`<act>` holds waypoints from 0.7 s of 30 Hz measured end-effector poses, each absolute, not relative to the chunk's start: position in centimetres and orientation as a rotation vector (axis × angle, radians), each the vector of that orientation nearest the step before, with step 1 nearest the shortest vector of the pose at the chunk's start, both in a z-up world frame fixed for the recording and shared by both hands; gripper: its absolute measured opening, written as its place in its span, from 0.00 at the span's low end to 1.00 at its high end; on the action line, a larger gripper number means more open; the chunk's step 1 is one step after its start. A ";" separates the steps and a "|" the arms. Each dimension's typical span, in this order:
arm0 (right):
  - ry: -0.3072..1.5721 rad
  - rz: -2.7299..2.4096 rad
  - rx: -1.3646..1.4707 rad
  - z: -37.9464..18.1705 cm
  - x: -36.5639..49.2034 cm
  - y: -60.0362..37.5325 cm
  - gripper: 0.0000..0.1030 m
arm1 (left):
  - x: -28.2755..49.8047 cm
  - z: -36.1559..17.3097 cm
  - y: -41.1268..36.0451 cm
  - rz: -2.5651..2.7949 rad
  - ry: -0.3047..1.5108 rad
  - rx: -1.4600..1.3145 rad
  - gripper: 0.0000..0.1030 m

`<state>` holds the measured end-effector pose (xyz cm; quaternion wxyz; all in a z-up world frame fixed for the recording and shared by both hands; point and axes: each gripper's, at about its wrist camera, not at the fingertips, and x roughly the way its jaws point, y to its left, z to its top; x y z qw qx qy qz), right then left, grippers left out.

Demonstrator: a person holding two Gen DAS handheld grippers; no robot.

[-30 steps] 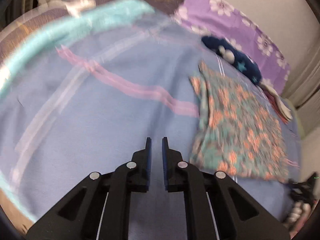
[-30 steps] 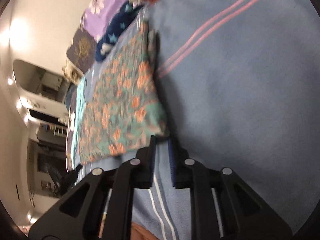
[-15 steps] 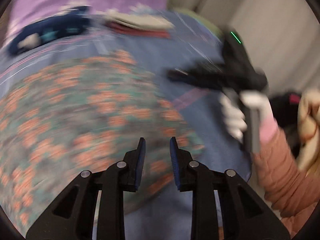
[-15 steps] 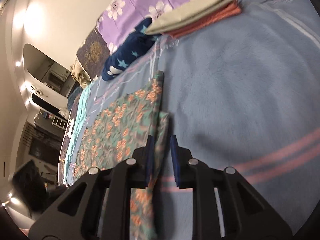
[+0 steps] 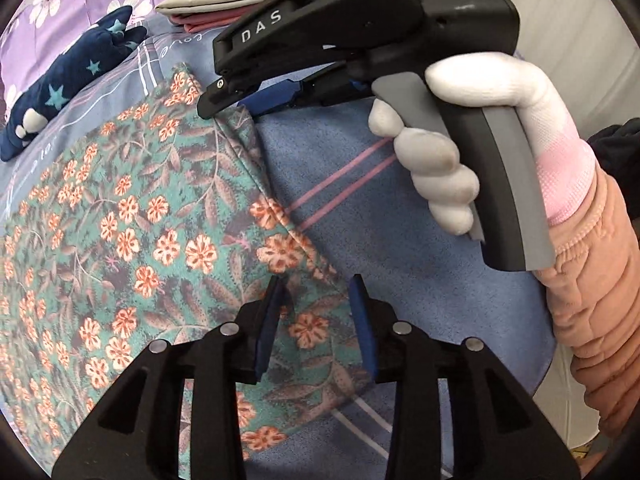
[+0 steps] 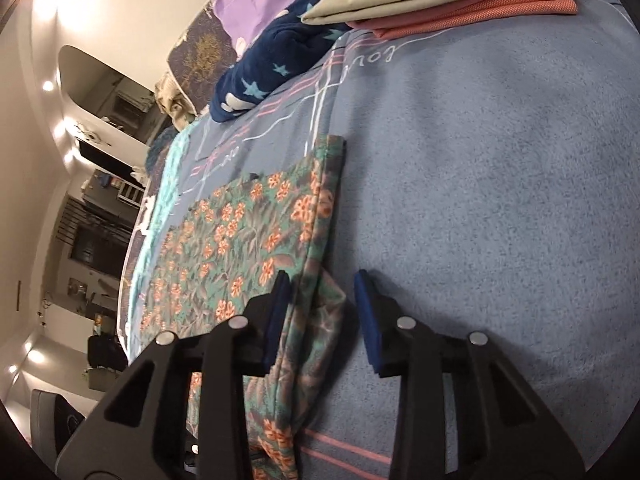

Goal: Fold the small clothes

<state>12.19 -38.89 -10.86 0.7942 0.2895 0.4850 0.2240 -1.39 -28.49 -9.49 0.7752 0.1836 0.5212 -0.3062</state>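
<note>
the floral cloth (image 5: pixel 132 240) lies flat on the blue bed cover (image 6: pixel 500 168), its near end cut off behind the claws. the left claw (image 5: pixel 320 320) tilts steeply down over one corner, jaws opening, pads clear of the fabric. the right claw (image 6: pixel 320 308), held by a white-gloved hand (image 5: pixel 472 132), straddles the cloth's edge, jaws opening, gripping nothing

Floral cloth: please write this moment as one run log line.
floral cloth: flat on blue blanket | left gripper: opening over corner | right gripper: opening over edge
</note>
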 end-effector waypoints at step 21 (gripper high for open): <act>0.945 0.564 0.624 -11.7 10.4 -40.4 0.31 | -3.8 -8.8 -30.0 -0.610 1.084 0.593 0.41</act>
